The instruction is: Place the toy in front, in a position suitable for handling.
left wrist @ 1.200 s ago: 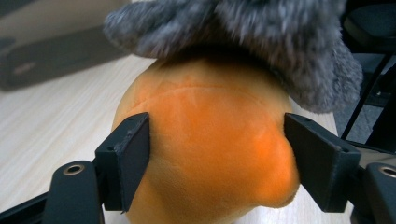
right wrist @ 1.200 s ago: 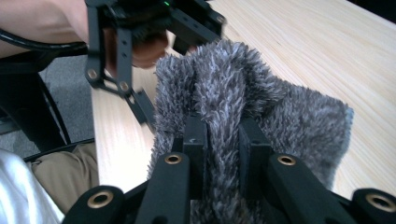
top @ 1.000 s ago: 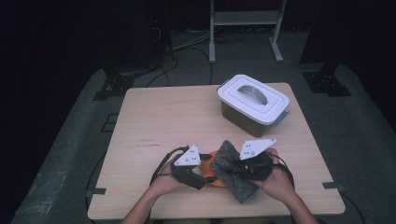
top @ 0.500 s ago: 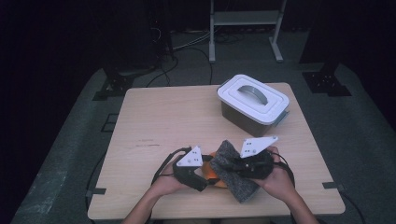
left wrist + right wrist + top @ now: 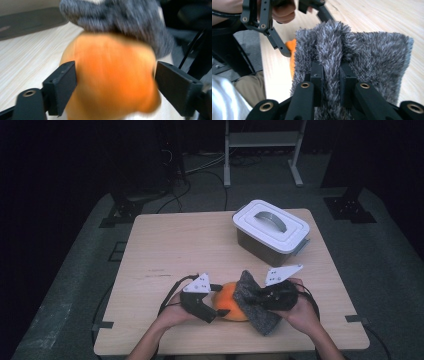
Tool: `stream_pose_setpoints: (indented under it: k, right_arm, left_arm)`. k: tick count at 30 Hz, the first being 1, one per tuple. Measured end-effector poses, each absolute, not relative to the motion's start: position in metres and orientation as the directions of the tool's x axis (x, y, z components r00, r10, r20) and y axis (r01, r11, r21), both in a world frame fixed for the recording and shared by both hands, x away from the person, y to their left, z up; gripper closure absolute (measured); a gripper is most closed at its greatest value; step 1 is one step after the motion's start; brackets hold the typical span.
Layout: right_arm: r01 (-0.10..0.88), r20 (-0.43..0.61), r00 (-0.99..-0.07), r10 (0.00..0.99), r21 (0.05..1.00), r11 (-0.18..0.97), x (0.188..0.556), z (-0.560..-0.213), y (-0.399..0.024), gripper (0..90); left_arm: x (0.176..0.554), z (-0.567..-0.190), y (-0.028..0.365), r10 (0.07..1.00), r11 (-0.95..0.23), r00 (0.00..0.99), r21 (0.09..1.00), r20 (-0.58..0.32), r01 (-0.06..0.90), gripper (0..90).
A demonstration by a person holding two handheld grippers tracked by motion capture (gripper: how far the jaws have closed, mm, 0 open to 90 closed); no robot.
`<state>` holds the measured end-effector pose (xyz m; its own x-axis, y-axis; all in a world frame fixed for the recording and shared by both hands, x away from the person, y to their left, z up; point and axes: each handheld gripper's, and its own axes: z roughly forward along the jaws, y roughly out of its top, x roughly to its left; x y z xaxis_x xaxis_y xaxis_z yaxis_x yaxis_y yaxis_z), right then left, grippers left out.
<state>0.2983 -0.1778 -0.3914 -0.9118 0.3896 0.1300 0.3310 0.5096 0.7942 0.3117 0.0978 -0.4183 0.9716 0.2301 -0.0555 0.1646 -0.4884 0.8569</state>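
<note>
Wooden table (image 5: 165, 245) spreads under my hands. Nearest its front edge, my left gripper (image 5: 216, 309) has just been widening its jaws: they flank the orange ball (image 5: 112, 77), the right one standing off. My right gripper (image 5: 330, 75) is clenched on a fold of grey cloth (image 5: 364, 57) draped against the ball. Farther back right sits a lidded box (image 5: 270, 231).

left gripper (image 5: 220, 309): held low at near edge of surface, pointing right, jaws just been opening, standing apart either side of orange thing (image 5: 112, 77), pads clear of it | right gripper (image 5: 252, 296): pointing left, jaws pinched tight on fold of grey cloth (image 5: 352, 57) | both forearms in from bottom, hands wrapped round gripper bodies
</note>
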Motion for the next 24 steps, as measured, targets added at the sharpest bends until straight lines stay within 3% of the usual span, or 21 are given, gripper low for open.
stream_pose_setpoints:
  k: [3, 9, 17, 24]
  right_arm:
    - [0.316, 0.131, -0.924, 0.359, 0.791, 0.525, 0.294, -0.392, -0.17, 76.1]
    - [0.311, 0.122, -0.925, 0.359, 0.788, 0.532, 0.294, -0.393, -0.17, 76.1]
    - [0.396, 0.209, -0.893, 0.397, 0.784, 0.478, 0.305, -0.405, -0.192, 76.1]
    - [0.375, 0.189, -0.9, 0.393, 0.795, 0.476, 0.303, -0.4, -0.187, 76.1]
  left_arm:
    - [0.312, -0.419, 0.096, 0.234, -0.5, 0.971, 0.849, -0.057, 0.17, 17.0]
    - [0.312, -0.423, 0.101, 0.242, -0.532, 0.97, 0.832, -0.029, 0.158, 25.7]
    - [0.316, -0.428, 0.111, 0.246, -0.529, 0.967, 0.827, -0.067, 0.192, 25.8]
    - [0.315, -0.427, 0.113, 0.241, -0.533, 0.969, 0.826, -0.059, 0.182, 24.5]
